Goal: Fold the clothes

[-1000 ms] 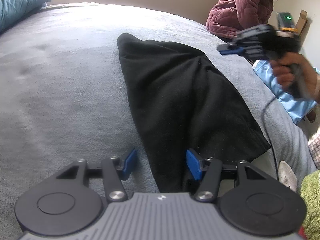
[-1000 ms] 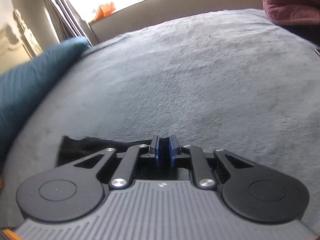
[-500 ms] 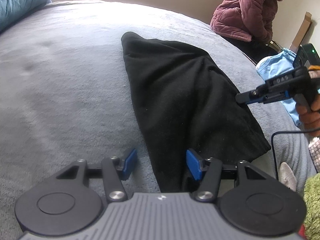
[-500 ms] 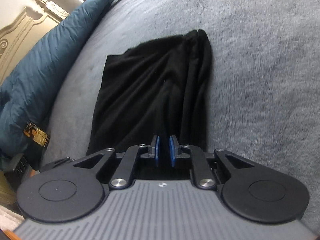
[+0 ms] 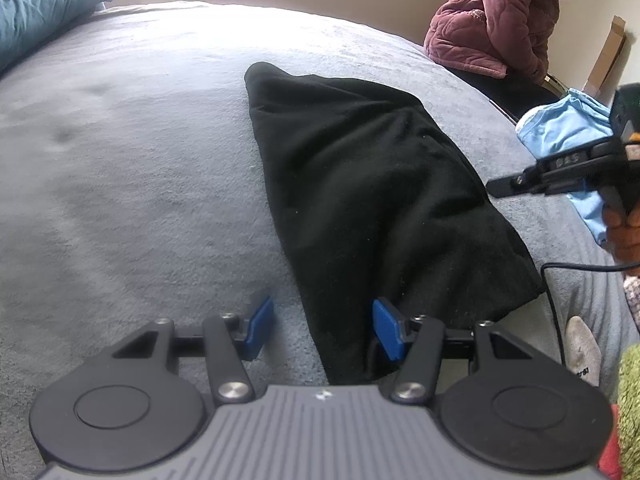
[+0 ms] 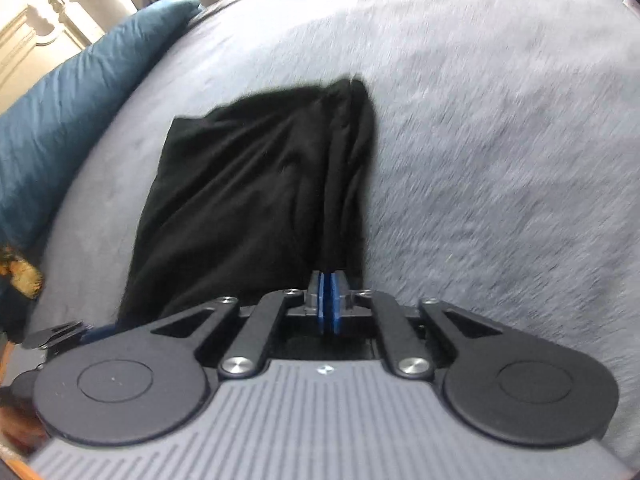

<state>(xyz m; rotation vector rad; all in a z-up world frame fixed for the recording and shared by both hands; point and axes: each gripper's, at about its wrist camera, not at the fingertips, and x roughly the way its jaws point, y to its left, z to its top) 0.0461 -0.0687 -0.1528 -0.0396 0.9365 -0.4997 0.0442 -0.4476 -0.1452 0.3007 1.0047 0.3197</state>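
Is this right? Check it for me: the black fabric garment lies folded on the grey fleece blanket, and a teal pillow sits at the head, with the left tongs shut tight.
Not quite. The left tongs stand open, their blue pads apart over the black fabric garment's near edge, as the left wrist view shows. The rest holds: the garment lies on the grey fleece blanket, with the teal pillow at the head.

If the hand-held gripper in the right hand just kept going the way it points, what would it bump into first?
Most likely the black garment. The right hand-held gripper, its blue pads together, points down along the garment's bunched right edge, with the grey bed cover just beside it. Depth is unclear and the picture is blurred.
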